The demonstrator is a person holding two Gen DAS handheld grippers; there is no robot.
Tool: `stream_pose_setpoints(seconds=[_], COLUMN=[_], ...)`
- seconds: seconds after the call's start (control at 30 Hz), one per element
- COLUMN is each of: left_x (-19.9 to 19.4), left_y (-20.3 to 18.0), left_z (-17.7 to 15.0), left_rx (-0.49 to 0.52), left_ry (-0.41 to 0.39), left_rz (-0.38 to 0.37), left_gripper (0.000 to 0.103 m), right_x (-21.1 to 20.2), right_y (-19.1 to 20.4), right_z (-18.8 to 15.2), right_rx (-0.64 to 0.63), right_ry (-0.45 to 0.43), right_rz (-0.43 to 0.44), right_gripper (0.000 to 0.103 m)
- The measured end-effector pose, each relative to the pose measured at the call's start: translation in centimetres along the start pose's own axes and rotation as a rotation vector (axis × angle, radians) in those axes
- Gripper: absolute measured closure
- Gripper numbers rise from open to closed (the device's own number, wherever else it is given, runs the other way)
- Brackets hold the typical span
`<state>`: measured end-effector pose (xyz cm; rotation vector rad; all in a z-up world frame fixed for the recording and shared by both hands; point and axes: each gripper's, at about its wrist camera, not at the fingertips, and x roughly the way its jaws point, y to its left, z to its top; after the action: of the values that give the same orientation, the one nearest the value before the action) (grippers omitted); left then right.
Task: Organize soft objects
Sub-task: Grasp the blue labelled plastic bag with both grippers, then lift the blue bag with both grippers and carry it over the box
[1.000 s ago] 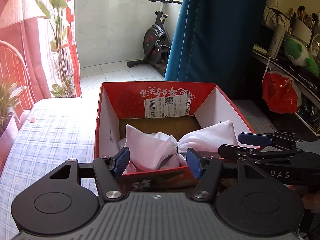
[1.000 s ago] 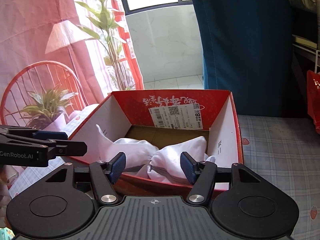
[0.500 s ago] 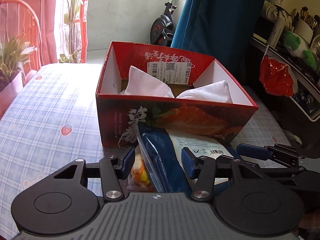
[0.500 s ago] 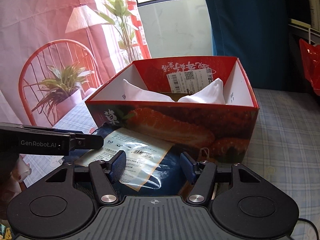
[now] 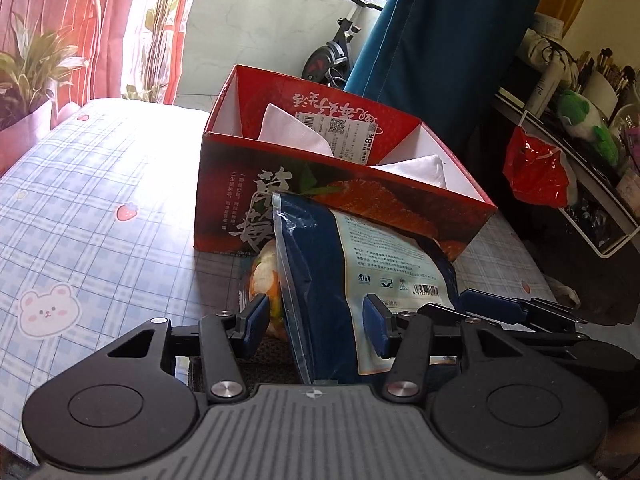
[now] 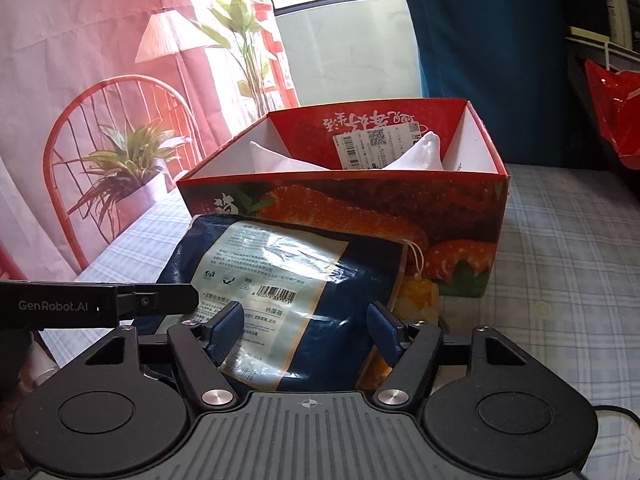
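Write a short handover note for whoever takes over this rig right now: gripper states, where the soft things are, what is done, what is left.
Left gripper: open, straddling the near edge of the blue packet, pads not pressing.
Right gripper: jaws opening around the same packet, no grip.
The blue packet leans against the front of the red strawberry box on the checked tablecloth; a yellow-orange soft item is tucked beneath it.
Done: a white cloth bundle already sits in the box.
Left: grasp the packet, put it in the box, then the yellow-orange item.
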<state>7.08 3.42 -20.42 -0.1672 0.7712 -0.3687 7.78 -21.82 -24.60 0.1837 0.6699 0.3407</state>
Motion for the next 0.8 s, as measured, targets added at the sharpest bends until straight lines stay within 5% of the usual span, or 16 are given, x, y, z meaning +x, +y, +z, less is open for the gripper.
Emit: stream_pose_setpoints(seconds=[0.37,0.8], left_x=[0.6,0.8], left_y=[0.4,0.5], left_z=[-2.0,-2.4], left_rx=[-0.001,0.005], left_ry=[0.043,0.044], left_rz=[-0.038,-0.027], left_gripper=[0.049,0.054], right_x=[0.2,-1.4], right_y=[-0.2,0.9], right_z=[-0.7,-0.2], right_rx=[0.019,-0.045], right_ry=[0.03,-0.004], right_rz=[0.006,-0.005], right_gripper=[0.035,0.061])
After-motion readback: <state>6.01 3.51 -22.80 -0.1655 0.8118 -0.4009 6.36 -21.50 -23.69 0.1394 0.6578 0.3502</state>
